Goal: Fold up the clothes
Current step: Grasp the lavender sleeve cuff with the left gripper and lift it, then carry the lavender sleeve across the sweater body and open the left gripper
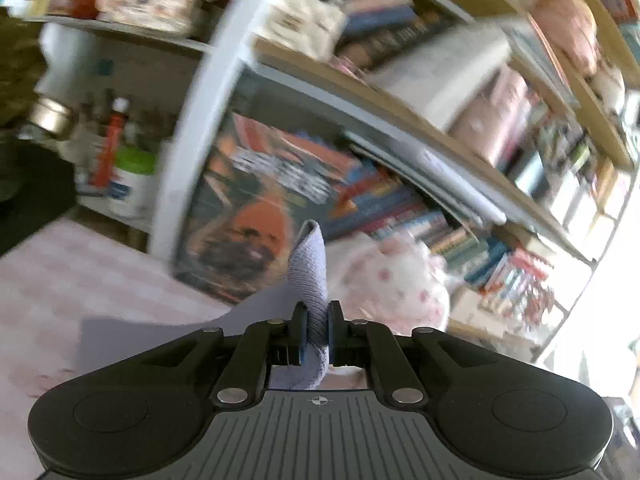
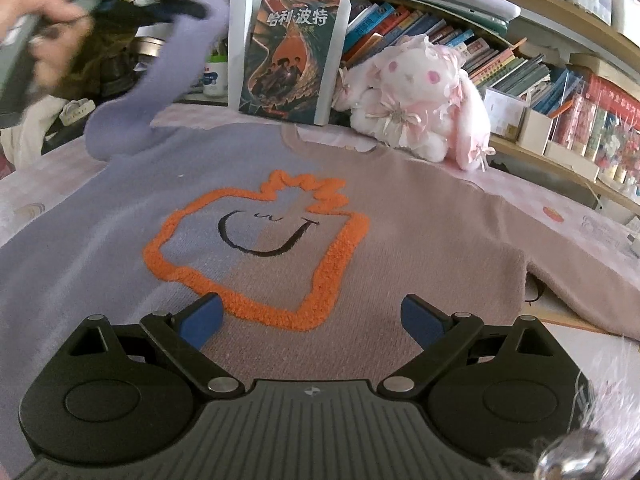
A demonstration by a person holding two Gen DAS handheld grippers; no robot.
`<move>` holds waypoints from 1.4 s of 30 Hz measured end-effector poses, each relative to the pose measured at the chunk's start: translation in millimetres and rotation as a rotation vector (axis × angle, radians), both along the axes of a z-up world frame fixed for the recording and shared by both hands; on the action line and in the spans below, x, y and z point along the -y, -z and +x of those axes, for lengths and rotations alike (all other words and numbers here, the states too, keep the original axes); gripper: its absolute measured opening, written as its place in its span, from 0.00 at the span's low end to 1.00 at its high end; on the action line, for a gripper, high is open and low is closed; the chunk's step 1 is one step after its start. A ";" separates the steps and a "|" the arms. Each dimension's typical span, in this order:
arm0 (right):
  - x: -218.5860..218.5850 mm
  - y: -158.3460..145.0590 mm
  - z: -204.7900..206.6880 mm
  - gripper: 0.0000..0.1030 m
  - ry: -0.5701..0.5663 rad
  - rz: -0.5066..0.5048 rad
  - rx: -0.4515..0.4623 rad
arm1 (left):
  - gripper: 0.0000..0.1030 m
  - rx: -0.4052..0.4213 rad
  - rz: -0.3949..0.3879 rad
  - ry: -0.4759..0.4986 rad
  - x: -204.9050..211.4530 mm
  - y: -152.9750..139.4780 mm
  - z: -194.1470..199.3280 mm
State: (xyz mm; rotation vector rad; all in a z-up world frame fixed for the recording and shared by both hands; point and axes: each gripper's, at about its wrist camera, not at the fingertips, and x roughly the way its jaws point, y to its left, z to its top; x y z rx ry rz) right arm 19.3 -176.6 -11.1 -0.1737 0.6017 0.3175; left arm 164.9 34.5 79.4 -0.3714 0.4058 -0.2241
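Sweater [image 2: 304, 208]: lilac and beige, flat on the bed just ahead of the right gripper [image 2: 312, 316], body unfolded.
Lilac sleeve [image 1: 310, 276]: lifted, pinched in the left gripper [image 1: 316, 330].
Right gripper: jaws wide apart, holding nothing.
Progress: first sleeve fold starting; the rest remains.

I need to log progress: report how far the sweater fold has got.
Done: the sweater lies flat, front up, on the bed cover. In hand: the left gripper is shut on the cuff of the lilac sleeve, lifted clear of the body. Left: the pink sleeve lies unfolded, the body too; the right gripper hangs open above it.
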 end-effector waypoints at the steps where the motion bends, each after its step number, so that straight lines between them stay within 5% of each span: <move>1: 0.1 -0.1 -0.1 0.93 0.000 0.001 0.000 | 0.08 -0.006 0.001 0.009 8.5 3.2 2.2; 16: 2.3 -0.7 -0.1 0.93 -0.002 0.010 -0.004 | 0.11 -0.145 0.089 0.068 96.7 57.5 26.1; 21: 5.1 -0.5 2.1 0.93 0.007 0.027 -0.013 | 0.49 -0.261 0.104 0.112 114.4 79.3 34.2; 25: 7.6 -0.4 3.3 0.93 0.021 0.038 -0.017 | 0.49 -0.196 0.149 0.205 114.4 70.9 10.9; 29: 8.9 -0.2 3.8 0.93 0.026 0.041 -0.019 | 0.53 -0.109 0.278 0.233 89.5 58.6 -30.9; 33: 5.0 -0.1 2.6 0.93 0.024 0.015 -0.012 | 0.53 -0.084 0.455 0.134 53.8 57.2 -55.9; 35: 1.5 -0.2 0.7 0.93 0.021 -0.008 0.001 | 0.52 -0.096 0.465 0.118 45.5 54.8 -54.7; 38: 0.0 -0.6 -1.0 0.93 0.016 -0.021 0.011 | 0.52 -0.085 0.427 0.206 59.3 52.3 -47.3; 42: -0.2 -0.5 -1.8 0.93 0.018 -0.026 0.015 | 0.52 -0.046 0.514 0.357 114.6 57.5 -32.0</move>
